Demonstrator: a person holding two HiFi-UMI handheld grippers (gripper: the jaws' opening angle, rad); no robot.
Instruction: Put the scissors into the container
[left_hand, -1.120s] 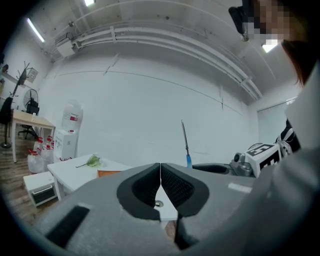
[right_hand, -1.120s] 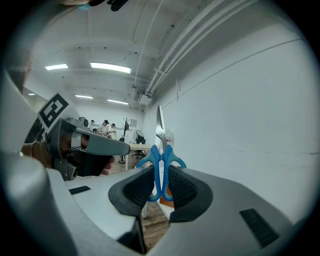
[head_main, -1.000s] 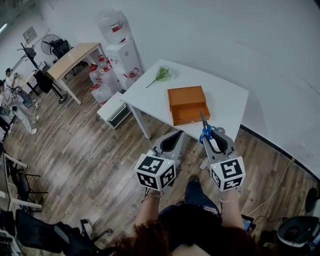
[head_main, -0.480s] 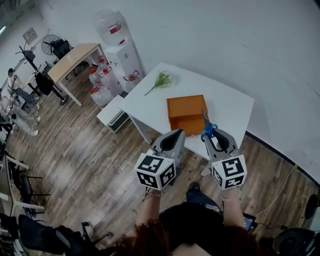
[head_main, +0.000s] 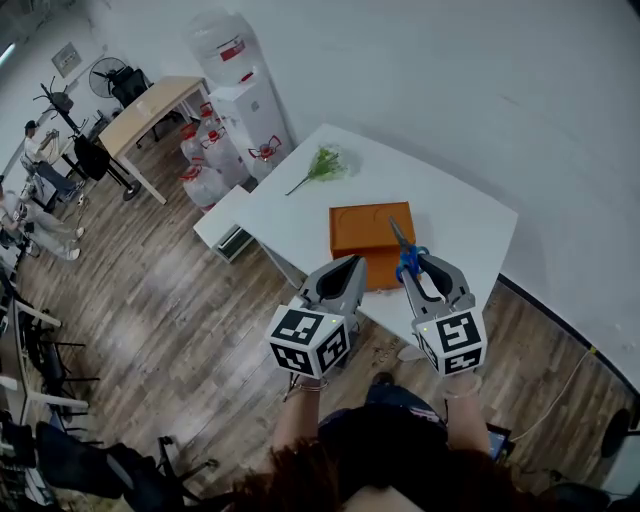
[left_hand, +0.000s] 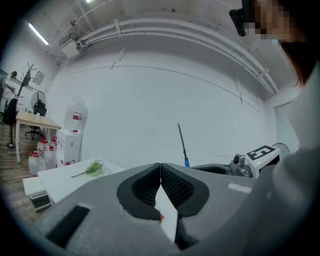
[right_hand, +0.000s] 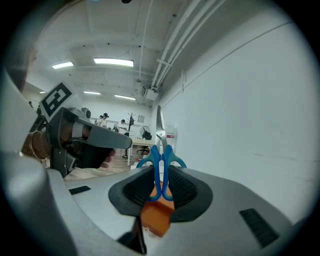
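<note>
The blue-handled scissors (head_main: 408, 258) stand blades up in my right gripper (head_main: 424, 268), which is shut on their handles; in the right gripper view the scissors (right_hand: 160, 167) sit upright between the pads. The orange container (head_main: 366, 236) lies open on the white table (head_main: 450, 215), just ahead of and below the scissors. Part of this container (right_hand: 156, 218) also shows under the jaws. My left gripper (head_main: 349, 266) hovers at the table's near edge, left of the right one, shut and empty. From the left gripper view the scissors' blade (left_hand: 182, 142) rises at the right.
A green plant sprig (head_main: 324, 164) lies on the table's far left part. A water dispenser (head_main: 243, 100), water bottles (head_main: 208, 172) and a low white cabinet (head_main: 228, 224) stand left of the table. A wooden desk (head_main: 152, 108) and people are farther left.
Both grippers have come forward over the table's near edge. The scissors' blades now stand over the orange container's near right part. The grip on the scissors is unchanged.
</note>
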